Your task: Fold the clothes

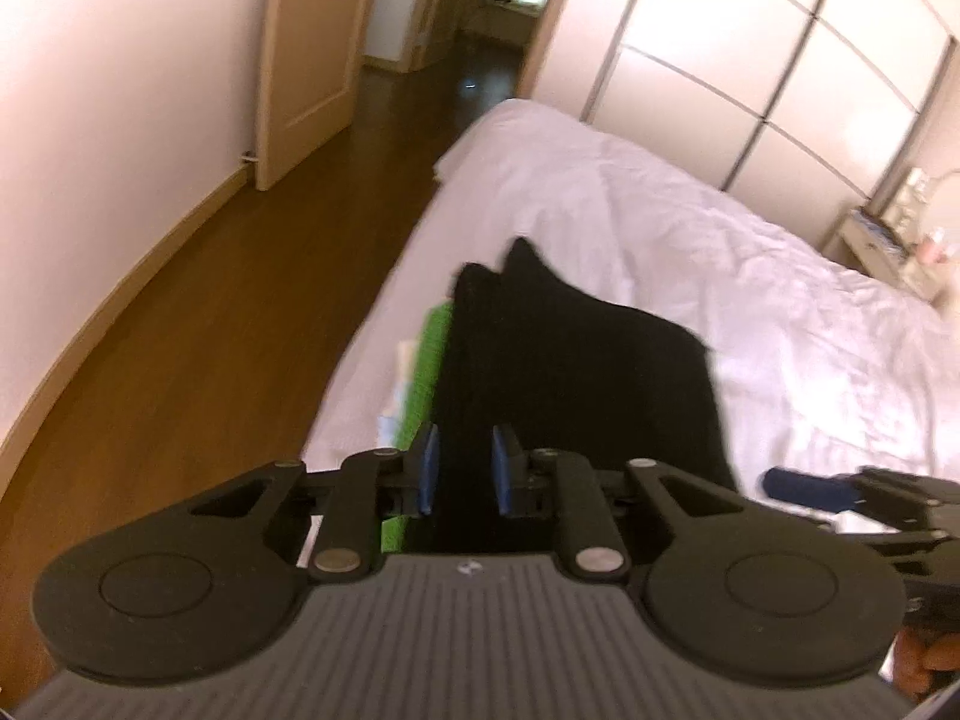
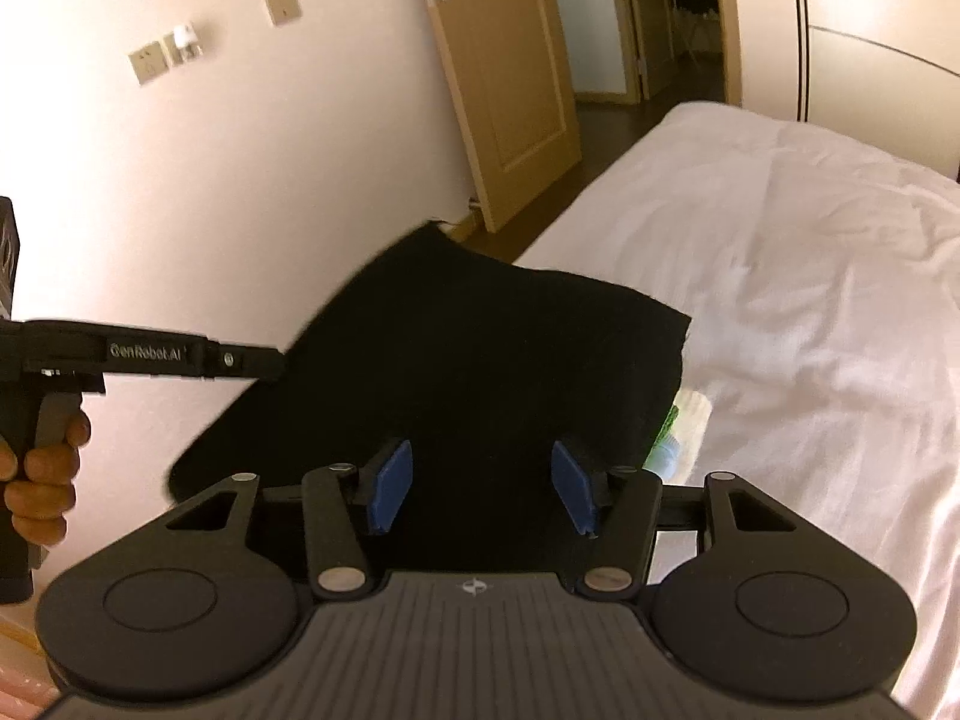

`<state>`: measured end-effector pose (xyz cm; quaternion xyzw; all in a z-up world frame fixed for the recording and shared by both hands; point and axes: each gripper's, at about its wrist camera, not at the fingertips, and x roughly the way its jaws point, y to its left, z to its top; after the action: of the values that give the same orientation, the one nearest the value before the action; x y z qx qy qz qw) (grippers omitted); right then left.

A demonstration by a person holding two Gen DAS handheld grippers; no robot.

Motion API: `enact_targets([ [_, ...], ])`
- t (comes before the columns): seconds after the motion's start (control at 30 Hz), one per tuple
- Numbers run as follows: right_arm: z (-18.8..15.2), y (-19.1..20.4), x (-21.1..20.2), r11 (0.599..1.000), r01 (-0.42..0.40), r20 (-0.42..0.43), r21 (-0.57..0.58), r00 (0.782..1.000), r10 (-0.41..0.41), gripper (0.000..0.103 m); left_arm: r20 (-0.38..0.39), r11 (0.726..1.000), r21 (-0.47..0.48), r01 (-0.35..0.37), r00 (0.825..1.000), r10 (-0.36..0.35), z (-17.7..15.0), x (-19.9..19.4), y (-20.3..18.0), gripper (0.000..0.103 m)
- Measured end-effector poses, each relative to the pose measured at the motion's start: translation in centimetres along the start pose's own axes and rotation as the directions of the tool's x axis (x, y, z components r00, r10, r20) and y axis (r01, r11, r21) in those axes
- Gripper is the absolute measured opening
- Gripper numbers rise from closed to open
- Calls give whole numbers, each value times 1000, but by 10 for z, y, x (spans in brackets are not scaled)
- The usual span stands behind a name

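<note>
Over on the left, the left hand-held gripper [image 1: 462,468] has its blue pads [image 1: 427,468] on either side of a bunched edge of the black garment [image 1: 576,360]; whether they actually pinch it, I cannot tell. The garment hangs lifted above the near edge of the bed [image 1: 690,228], with a green item [image 1: 429,372] peeking out beneath at about nine o'clock of the cloth. Moving right, the right hand-held gripper [image 2: 480,486] is spread wide, its pads [image 2: 393,483] apart with black cloth filling the gap behind them, nothing clamped. The cloth looks soft, light and floppy, so it should sag wherever it is unsupported. Best bet: take the free corner or hem out at twelve o'clock, pinching a single flat layer.
</note>
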<state>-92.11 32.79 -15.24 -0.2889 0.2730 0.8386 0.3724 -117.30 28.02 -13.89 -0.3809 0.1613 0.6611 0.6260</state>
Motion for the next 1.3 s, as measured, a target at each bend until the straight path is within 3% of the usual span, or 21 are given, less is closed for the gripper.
enact_targets([
  [0.1, -14, 11, -17, 1000, -10, -14, -19, 1000, 9, 49, -27, 999, 30, 11, 1000, -10, -20, -7, -8, 15],
  [0.27, -35, 31, -3, 989, 47, -92, -138, 994, -60, 45, -86, 998, 10, -55, 995, 55, -54, 13, -5, 11],
  [0.43, -50, 42, 20, 960, 102, -124, -259, 983, -138, 48, -68, 994, 60, -90, 993, 94, -65, 21, -9, 9],
  [0.6, -47, 47, 15, 951, 97, -120, -293, 983, -138, 53, -78, 987, 27, -157, 984, 159, -54, 1, -21, 9],
  [0.67, -40, 43, 1, 966, 86, -102, -242, 988, -114, 52, -76, 983, 26, -184, 980, 185, -47, -18, -33, 20],
  [0.77, -27, 35, -27, 990, 70, -82, -126, 993, -80, 59, -71, 972, 31, -234, 969, 236, -38, -53, -53, 29],
  [0.83, -20, 29, -48, 997, 55, -73, -61, 996, -59, 74, -76, 963, 21, -269, 960, 270, -33, -77, -66, 36],
  [1.0, -12, 16, -96, 998, 4, -51, 62, 999, 0, 89, -42, 948, -12, -319, 947, 318, -28, -130, -101, 54],
  [1.13, -13, 8, -129, 996, -32, -32, 83, 999, 34, 100, -5, 931, -12, -364, 931, 364, -33, -165, -136, 70],
  [1.23, -17, 3, -152, 997, -51, -17, 65, 998, 52, 101, 13, 916, -26, -401, 916, 402, -40, -183, -162, 82],
  [1.3, -20, -4, -167, 997, -57, -18, 55, 998, 58, 101, 15, 910, -51, -412, 910, 414, -48, -191, -179, 84],
])
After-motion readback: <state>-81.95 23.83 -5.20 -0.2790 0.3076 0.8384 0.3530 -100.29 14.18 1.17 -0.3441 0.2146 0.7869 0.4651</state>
